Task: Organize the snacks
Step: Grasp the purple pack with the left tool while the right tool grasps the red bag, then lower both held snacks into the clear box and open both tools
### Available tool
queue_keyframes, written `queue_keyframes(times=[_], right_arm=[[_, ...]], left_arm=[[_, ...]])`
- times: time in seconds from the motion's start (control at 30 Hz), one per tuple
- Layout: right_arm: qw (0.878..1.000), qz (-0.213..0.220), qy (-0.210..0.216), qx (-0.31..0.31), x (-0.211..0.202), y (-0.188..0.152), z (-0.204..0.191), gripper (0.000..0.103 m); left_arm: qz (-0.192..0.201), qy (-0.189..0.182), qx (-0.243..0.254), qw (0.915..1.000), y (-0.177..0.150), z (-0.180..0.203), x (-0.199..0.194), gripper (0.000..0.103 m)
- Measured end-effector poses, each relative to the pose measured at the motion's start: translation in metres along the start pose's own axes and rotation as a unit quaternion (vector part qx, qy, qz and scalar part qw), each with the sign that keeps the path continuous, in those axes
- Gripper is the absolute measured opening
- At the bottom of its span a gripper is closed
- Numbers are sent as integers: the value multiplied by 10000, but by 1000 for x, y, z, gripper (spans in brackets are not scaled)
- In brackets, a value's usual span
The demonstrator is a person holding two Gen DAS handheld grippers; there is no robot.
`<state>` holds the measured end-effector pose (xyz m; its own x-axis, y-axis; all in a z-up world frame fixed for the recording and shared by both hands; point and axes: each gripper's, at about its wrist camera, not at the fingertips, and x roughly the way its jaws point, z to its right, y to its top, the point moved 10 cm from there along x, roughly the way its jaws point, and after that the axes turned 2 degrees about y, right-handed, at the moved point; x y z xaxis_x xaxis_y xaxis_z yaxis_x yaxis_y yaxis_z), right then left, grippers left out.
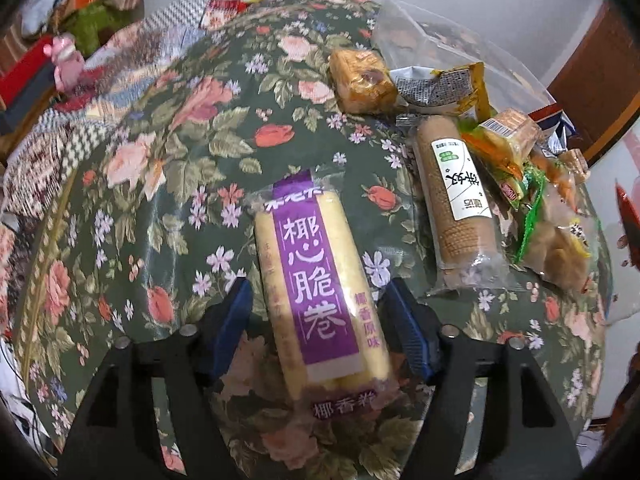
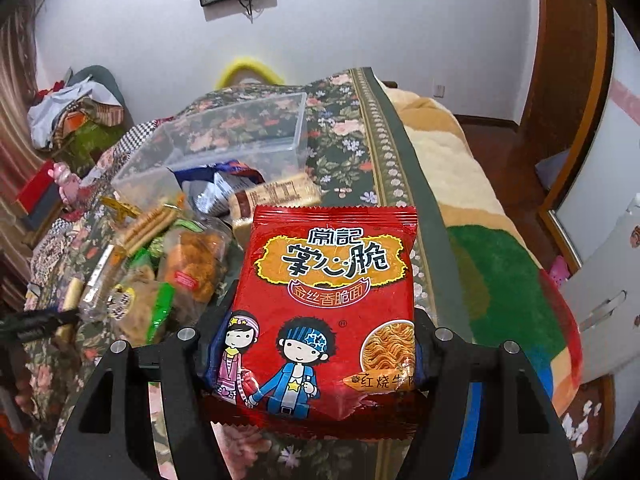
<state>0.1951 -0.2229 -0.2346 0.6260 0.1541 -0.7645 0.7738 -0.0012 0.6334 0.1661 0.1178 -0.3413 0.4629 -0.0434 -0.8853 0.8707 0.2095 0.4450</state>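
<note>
My left gripper point(image 1: 320, 332) straddles a purple-labelled pack of yellow coconut rolls point(image 1: 320, 292) lying on the floral cloth point(image 1: 168, 200); the blue fingers point(image 1: 232, 320) stand apart beside the pack, not clamped. My right gripper point(image 2: 316, 344) is shut on a red crispy noodle packet point(image 2: 328, 312) and holds it above the cloth. A clear plastic box point(image 2: 224, 136) stands beyond, with a snack pile point(image 2: 160, 264) to the left of the packet.
A brown biscuit roll point(image 1: 456, 196), an orange cake pack point(image 1: 364, 80) and several other packets point(image 1: 540, 184) lie right of the coconut rolls. The bed edge and a colourful blanket point(image 2: 500, 264) lie to the right. Clutter point(image 1: 72, 32) sits far left.
</note>
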Motion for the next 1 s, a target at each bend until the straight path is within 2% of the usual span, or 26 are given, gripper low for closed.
queue_keyframes(times=[0.07, 0.3, 0.5, 0.73, 1.0], right_arm=[[10000, 44, 15, 1, -3, 2, -1, 64], [9997, 200, 106, 21, -11, 9, -6, 64], [9989, 403, 231, -5, -15, 28, -13, 64], [9960, 821, 339, -133, -20, 68, -24, 64], [9921, 1141, 480, -197, -14, 105, -36, 64]], left_arm=[[99, 53, 134, 9998, 2, 3, -2, 46], [421, 109, 418, 9982, 12, 19, -23, 45], [927, -78, 359, 9950, 54, 33, -57, 45], [1591, -302, 425, 9859, 113, 59, -91, 45], [1832, -487, 436, 9809, 162, 83, -94, 45]])
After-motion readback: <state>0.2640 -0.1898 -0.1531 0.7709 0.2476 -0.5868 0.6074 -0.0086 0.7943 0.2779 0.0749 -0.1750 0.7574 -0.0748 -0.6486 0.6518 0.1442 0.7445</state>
